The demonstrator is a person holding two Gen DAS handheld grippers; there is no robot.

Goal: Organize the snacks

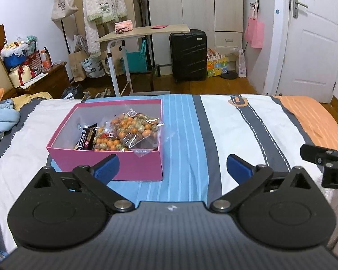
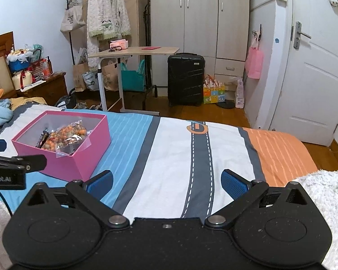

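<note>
A bedroom scene, seen from two cameras mounted on handheld grippers held above a bed. The bed has a striped cover in blue, white, grey and orange.

A pink cardboard box sits open on the blue stripes of the cover, towards the left. Inside it lie clear bags of round orange and green snacks, piled against the right and front walls, and a black snack packet leaning at the left front. One clear bag corner hangs over the front rim.

The left gripper hovers just in front of the box with its blue-padded fingers spread wide and nothing between them. Its left finger pad overlaps the front wall of the box in the view; whether it touches cannot be told.

The right gripper hovers over the white and grey stripes, to the right of the box and apart from it, fingers also spread wide and empty. A white fluffy blanket lies at the bed's near right edge.

Beyond the bed stand a light wooden rolling worktop with a pink tissue pack, a black suitcase, a grey wardrobe, a white door and a fleecy robe on a rail.
</note>
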